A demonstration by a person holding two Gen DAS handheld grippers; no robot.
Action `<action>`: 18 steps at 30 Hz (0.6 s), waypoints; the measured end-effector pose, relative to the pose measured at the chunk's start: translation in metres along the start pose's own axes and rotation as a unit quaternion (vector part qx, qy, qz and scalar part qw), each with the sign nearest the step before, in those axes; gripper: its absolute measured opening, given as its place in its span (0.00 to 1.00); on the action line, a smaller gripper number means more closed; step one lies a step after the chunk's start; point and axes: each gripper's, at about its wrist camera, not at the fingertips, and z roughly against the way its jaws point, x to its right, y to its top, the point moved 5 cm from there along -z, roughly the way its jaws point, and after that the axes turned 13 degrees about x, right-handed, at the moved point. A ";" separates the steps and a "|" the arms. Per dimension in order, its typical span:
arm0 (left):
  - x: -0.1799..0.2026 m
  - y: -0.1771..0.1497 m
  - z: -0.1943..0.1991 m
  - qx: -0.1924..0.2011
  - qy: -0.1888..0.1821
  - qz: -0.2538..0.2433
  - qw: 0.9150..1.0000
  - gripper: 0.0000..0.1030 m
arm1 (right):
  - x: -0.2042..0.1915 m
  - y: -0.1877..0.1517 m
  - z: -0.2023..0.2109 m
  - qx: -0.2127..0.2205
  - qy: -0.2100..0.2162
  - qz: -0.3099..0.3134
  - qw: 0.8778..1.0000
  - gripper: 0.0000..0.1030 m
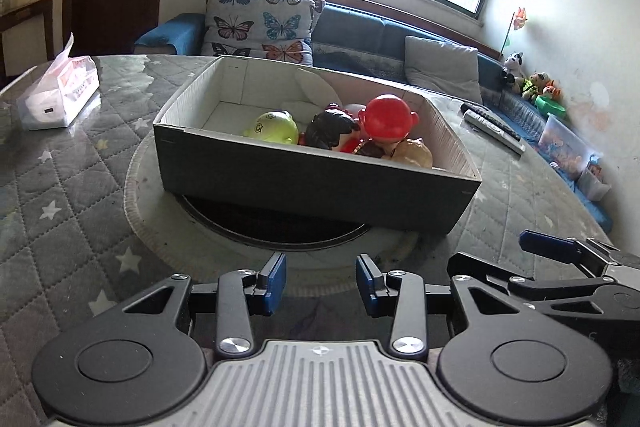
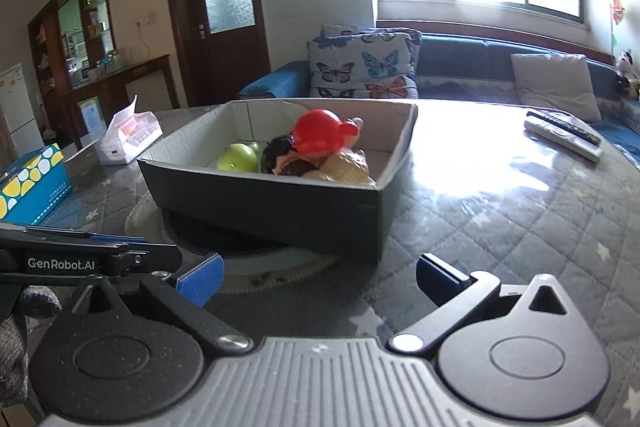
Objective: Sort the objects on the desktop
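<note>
A dark cardboard box (image 1: pixel 316 187) (image 2: pixel 272 215) with white inner walls sits mid-table, partly on a round black disc. Inside lie several toy figures: a red-headed one (image 1: pixel 390 117) (image 2: pixel 320 131), a black-haired one (image 1: pixel 334 125) (image 2: pixel 280 151), a yellow-green one (image 1: pixel 272 127) (image 2: pixel 238 157) and a tan one (image 1: pixel 412 151) (image 2: pixel 348 165). My left gripper (image 1: pixel 321 267) hovers in front of the box, its blue pads a narrow gap apart with nothing between them. My right gripper (image 2: pixel 320 267) is beside it on the right, wide open and empty, short of the box's near corner.
A tissue pack (image 1: pixel 60 91) (image 2: pixel 130 137) lies at the table's left, and a blue and yellow carton (image 2: pixel 32 183) sits nearer the left edge. Two remotes (image 1: pixel 494 127) (image 2: pixel 564 137) lie at the far right. The black disc (image 1: pixel 276 231) pokes out under the box. A sofa stands behind.
</note>
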 end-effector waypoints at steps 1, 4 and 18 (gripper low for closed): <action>0.000 -0.002 0.001 0.000 0.003 -0.003 1.000 0.40 | 0.000 -0.001 0.001 0.000 -0.003 -0.001 1.000 1.00; 0.003 -0.005 0.004 0.001 0.010 -0.011 1.000 0.40 | 0.000 -0.005 0.004 -0.002 -0.009 -0.005 1.000 1.00; 0.012 -0.021 0.013 -0.004 0.051 -0.054 0.997 0.40 | -0.004 -0.019 0.014 -0.009 -0.030 -0.004 0.999 1.00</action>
